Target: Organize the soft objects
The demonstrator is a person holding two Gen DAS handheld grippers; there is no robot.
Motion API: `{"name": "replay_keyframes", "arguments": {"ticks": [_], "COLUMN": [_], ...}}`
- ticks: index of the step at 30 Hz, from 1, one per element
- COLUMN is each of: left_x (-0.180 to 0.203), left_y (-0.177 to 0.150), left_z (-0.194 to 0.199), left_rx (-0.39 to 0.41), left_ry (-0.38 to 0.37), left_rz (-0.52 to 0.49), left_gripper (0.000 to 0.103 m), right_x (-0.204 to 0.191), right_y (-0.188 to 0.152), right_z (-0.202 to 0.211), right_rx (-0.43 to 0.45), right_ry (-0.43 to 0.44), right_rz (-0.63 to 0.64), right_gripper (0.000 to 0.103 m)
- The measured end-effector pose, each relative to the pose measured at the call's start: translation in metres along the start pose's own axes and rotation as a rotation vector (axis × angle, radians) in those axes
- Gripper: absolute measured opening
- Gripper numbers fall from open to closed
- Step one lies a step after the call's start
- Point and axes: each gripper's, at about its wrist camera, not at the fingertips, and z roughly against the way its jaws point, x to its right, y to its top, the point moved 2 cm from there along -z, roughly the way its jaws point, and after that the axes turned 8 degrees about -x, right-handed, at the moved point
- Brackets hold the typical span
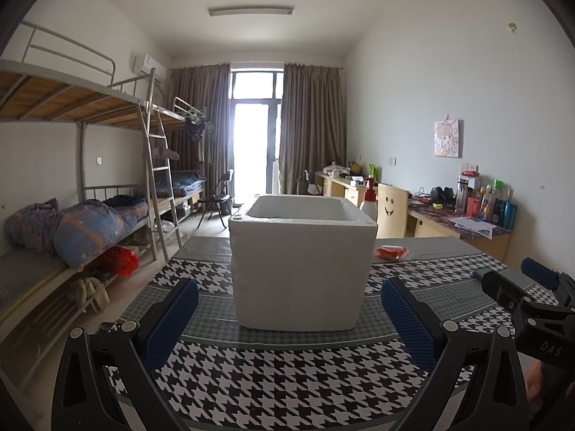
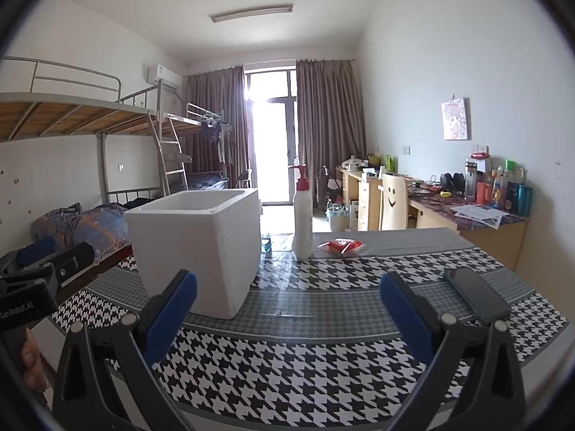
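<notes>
Right wrist view shows both tongs, right tongs [image 2: 287,294] and left tongs [image 1: 289,300], spread empty, the red soft packet [image 2: 341,246] far across the counter [image 2: 287,377] beside the white bottle [image 2: 302,222], which a reach could topple.

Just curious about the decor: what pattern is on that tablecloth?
Black-and-white houndstooth, crossed by grey bands, on the tablecloth; the right wrist view shows it best.

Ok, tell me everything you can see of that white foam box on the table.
The white foam box looks like thick-walled polystyrene, squarish, lidless, tapering slightly toward its base. It stands upright on the houndstooth tablecloth, nothing gripping it. Its inside is mostly hidden. A spray bottle and a red packet sit apart from it.
</notes>
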Motion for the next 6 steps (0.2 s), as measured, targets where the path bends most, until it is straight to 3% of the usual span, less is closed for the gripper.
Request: {"name": "replay_keyframes", "arguments": {"ticks": [6], "left_x": [-0.0003], "left_y": [-0.0002], "left_z": [-0.0003], "left_rx": [0.004], "left_ry": [0.003], "left_rz": [-0.002], "left_gripper": [0.102], "right_x": [0.0003], "right_y": [0.0003], "right_z": [-0.0007], "right_rx": [-0.002], "right_ry": [0.000], "right_rz": [0.004], "right_gripper": [0.103]}}
